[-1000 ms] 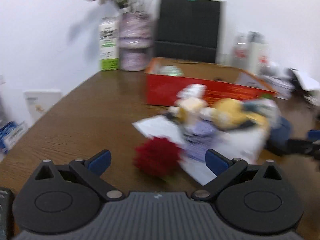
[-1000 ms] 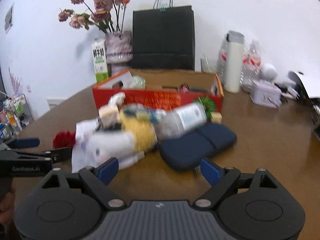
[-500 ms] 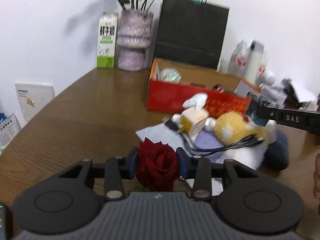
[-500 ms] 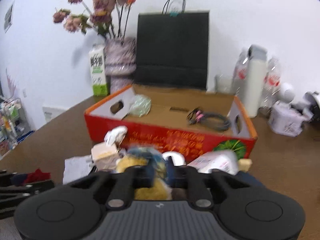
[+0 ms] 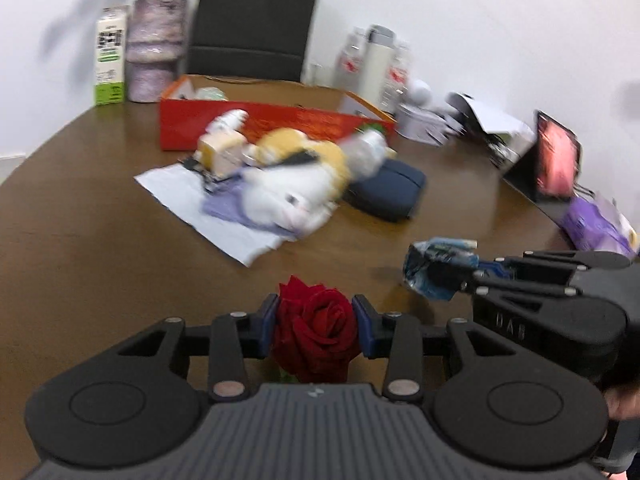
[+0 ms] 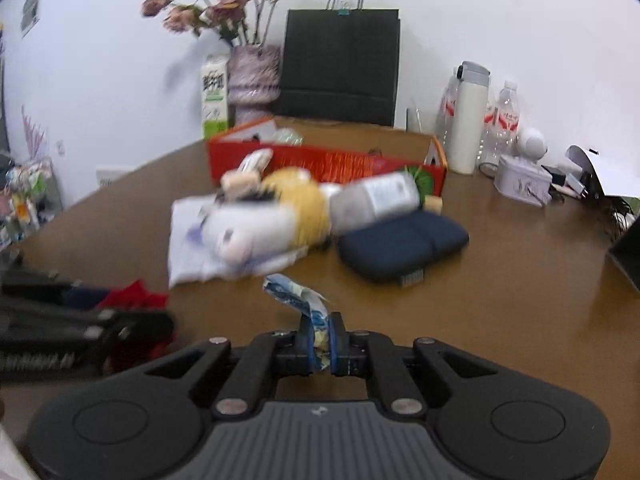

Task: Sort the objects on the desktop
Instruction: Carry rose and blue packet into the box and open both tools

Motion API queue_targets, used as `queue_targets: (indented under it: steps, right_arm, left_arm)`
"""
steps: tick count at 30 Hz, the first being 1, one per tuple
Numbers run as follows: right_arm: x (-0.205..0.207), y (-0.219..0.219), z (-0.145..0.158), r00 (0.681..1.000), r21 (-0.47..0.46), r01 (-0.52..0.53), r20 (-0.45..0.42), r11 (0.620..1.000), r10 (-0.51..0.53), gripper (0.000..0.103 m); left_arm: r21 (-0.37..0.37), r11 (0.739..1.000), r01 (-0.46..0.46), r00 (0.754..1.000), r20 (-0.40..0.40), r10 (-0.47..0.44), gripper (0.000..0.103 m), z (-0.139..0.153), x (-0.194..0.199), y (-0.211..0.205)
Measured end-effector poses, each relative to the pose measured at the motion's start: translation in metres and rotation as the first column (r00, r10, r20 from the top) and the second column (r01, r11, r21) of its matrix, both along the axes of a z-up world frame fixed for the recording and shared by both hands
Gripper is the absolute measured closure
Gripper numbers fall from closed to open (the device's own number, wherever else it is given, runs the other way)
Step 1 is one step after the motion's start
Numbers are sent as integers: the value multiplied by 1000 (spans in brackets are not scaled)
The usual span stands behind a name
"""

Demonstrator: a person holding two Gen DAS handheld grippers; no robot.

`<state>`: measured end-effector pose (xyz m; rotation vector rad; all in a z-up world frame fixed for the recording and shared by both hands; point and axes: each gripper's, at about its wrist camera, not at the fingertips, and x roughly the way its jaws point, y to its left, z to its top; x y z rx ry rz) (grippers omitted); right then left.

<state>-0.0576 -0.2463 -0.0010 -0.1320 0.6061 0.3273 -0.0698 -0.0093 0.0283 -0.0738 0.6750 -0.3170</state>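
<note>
Above table [image 5: 80, 240], left gripper [image 5: 315, 330] clamps rose [image 5: 314, 334], tilted down.

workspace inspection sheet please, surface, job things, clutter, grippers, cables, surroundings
surface: brown wooden table, bare toward the near right.
job's things: red rose; crumpled blue wrapper; pile of plush toy, plastic bottle and paper sheet; navy pouch; red cardboard box behind the pile.
clutter: milk carton, vase of dried flowers, black paper bag, white flask, water bottles.
grippers: left hand-held gripper shut on the rose; right hand-held gripper shut on the wrapper.
cables: blurred dark cord at the right edge.
surroundings: white wall.
</note>
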Motion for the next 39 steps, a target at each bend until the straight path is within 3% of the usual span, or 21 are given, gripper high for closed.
queue_targets:
  steps: [7, 11, 17, 20, 23, 26, 29, 32, 35, 36, 39]
  right_arm:
    - [-44, -22, -2, 1000, 36, 11, 13, 999, -12, 97]
    - [-38, -34, 26, 997, 77, 20, 78, 997, -26, 97]
    - [35, -48, 92, 982, 81, -73, 178, 994, 58, 97]
    - [103, -40, 118, 980, 80, -98, 179, 992, 83, 97]
    - [190, -20, 131, 989, 129, -116, 105, 985, 103, 97]
    - [283, 2, 122, 989, 221, -112, -71, 969, 131, 97]
    - [364, 23, 90, 959, 247, -39, -263, 968, 106, 96]
    - [426, 36, 54, 910, 283, 33, -406, 959, 88, 96]
    - [460, 43, 24, 881, 294, 69, -466, 953, 79, 86]
    - [467, 48, 19, 886, 257, 77, -460, 963, 51, 75]
    - [463, 58, 23, 935, 126, 98, -351, 987, -48, 59]
  left_arm:
    - [33, 999, 33, 997, 64, -36, 64, 15, -13, -11]
    - [-23, 999, 34, 995, 96, -31, 64, 50, 7, 7]
    - [-21, 999, -38, 985, 168, 41, 64, 127, 113, 36]
    - [-21, 999, -45, 990, 130, 48, 64, 147, 195, 33]
    - [32, 996, -89, 993, 81, 86, 64, 138, 280, 19]
    - [68, 990, -123, 992, -13, 124, 64, 108, 354, 7]
    - [117, 984, -133, 983, -109, 146, 64, 72, 405, 1]
    - [138, 979, -149, 976, -137, 168, 63, 50, 435, 0]
    - [123, 981, -149, 971, -167, 169, 49, 37, 449, -1]
    - [124, 982, -145, 973, -161, 164, 48, 36, 449, -1]
    - [135, 982, -131, 980, -134, 149, 33, 40, 441, 2]
